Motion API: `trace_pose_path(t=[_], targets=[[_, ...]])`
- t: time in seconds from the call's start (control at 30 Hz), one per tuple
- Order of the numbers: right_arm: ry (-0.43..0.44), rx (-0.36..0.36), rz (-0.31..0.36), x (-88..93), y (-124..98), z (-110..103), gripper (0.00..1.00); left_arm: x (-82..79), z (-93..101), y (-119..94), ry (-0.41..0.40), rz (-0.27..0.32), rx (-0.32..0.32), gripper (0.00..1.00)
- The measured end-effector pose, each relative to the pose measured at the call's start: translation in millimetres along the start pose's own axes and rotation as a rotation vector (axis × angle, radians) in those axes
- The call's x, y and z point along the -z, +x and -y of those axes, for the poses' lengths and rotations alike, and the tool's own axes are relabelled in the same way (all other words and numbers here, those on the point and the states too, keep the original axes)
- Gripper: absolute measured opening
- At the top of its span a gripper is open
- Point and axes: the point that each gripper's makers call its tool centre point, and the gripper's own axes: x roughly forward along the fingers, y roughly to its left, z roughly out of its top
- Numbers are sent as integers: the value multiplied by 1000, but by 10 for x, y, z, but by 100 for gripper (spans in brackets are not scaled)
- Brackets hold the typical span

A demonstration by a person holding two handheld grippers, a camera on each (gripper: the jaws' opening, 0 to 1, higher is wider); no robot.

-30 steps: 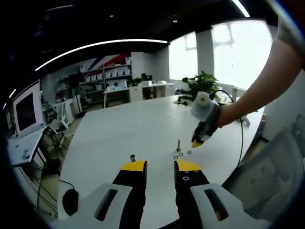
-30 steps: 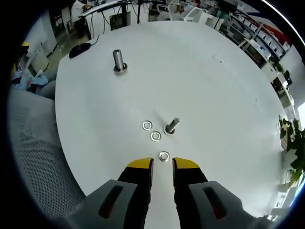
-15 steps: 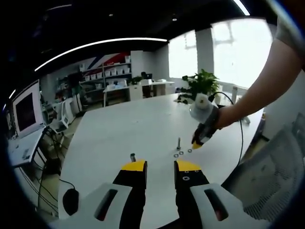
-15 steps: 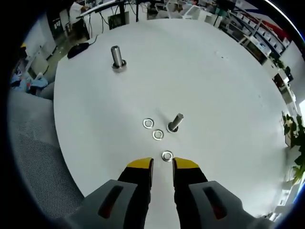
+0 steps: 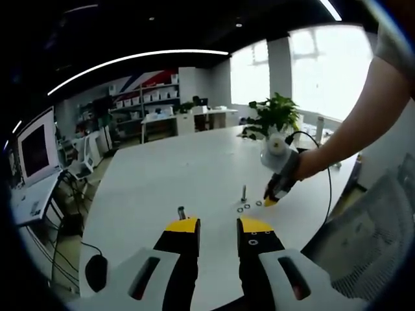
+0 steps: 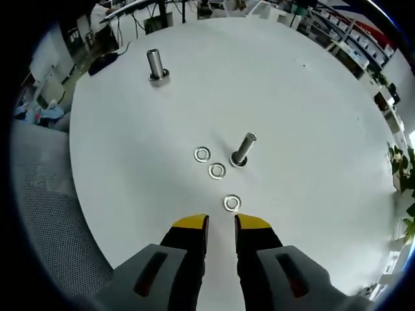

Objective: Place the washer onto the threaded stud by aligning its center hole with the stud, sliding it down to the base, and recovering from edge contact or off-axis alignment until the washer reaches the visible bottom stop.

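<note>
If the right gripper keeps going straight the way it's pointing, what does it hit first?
Most likely the nearest flat silver washer, lying on the white table just ahead of the right gripper. The upright threaded metal stud stands beyond it. Depth is uncertain.

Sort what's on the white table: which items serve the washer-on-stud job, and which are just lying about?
Job:
- nearest flat silver metal washer, just ahead of the right tongs
- upright threaded metal stud

Lying about:
- two more silver washers
- second, thicker metal stud at the far edge
- black computer mouse
- round white table itself
</note>
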Motion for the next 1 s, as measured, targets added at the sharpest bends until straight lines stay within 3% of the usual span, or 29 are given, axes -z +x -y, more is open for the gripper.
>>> trace_pose_path(t=[1.0], targets=[[55, 6, -5, 61, 101, 86, 20, 28, 2, 18, -1, -13, 4, 21]])
